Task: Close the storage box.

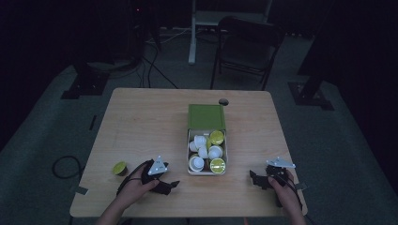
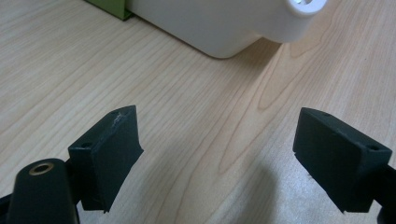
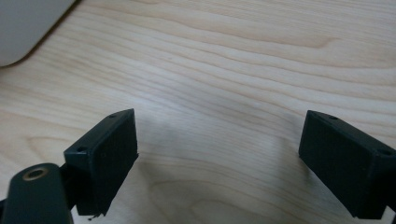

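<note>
A white box (image 1: 190, 160) with its green lid (image 1: 206, 116) folded back stands mid-table and holds several coffee capsules (image 1: 209, 151), some white, some yellow-green. One yellow-green capsule (image 1: 119, 168) lies alone on the table at the left, beside my left hand. My left gripper (image 1: 172, 184) rests on the table just left of the box, jaws apart with bare wood between them; its own view shows the box's white corner (image 2: 219, 28) ahead. My right gripper (image 1: 254, 178) rests right of the box, open and empty, with the box edge (image 3: 23, 28) at the upper left of its view.
The wooden table (image 1: 150, 122) has a round cable hole (image 1: 224, 101) behind the box. A dark chair (image 1: 246, 47) and a white stand (image 1: 192, 33) are beyond the far edge. Cables lie on the floor at the left (image 1: 65, 166).
</note>
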The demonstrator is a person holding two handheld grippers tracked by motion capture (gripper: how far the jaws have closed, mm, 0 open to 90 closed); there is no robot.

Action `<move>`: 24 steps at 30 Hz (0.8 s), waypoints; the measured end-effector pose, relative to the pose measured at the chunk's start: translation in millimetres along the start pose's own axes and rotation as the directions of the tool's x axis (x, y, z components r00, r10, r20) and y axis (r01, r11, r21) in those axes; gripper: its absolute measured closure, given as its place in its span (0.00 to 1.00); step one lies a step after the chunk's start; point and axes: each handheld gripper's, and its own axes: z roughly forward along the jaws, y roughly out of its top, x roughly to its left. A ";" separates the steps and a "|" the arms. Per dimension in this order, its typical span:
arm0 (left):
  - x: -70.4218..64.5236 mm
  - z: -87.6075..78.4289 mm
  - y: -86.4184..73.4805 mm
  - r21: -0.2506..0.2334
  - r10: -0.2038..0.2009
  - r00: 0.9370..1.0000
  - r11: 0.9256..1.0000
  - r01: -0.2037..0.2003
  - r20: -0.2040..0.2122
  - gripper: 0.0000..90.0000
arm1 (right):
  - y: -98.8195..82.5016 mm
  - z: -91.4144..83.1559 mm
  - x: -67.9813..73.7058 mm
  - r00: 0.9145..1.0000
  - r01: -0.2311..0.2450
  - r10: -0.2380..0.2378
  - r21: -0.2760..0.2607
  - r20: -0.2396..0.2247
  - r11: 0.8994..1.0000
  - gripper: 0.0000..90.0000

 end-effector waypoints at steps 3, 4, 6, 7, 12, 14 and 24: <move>-0.8 -0.3 3.5 -0.009 0.000 1.000 1.000 0.000 0.002 0.17 | 2.9 -1.8 6.5 0.999 0.032 -0.032 0.004 -0.030 0.999 0.13; -0.9 -0.7 4.6 -0.010 0.002 1.000 1.000 -0.002 0.002 0.17 | 4.0 -2.4 9.3 0.998 0.041 -0.040 0.001 -0.047 0.999 0.12; -1.0 -1.0 6.8 -0.017 0.002 1.000 1.000 -0.002 0.002 0.17 | 5.3 -3.3 12.6 0.997 0.049 -0.049 -0.004 -0.065 0.999 0.12; -1.0 -1.3 8.6 -0.022 0.004 1.000 1.000 -0.004 0.003 0.17 | 7.7 -4.5 18.3 0.993 0.070 -0.071 -0.015 -0.092 0.997 0.13; -1.0 -2.7 15.7 -0.040 0.010 1.000 0.999 -0.010 -0.003 0.17 | 16.4 -9.5 34.0 0.980 0.131 -0.137 -0.049 -0.148 0.990 0.13; -0.8 -3.2 18.7 -0.043 0.014 1.000 0.999 -0.014 -0.006 0.17 | 20.3 -12.0 38.4 0.974 0.141 -0.150 -0.065 -0.167 0.988 0.13; -2.2 -4.8 41.8 -0.087 0.050 0.999 0.995 -0.050 -0.008 0.17 | 35.1 -20.9 56.7 0.942 0.136 -0.173 -0.145 -0.287 0.980 0.13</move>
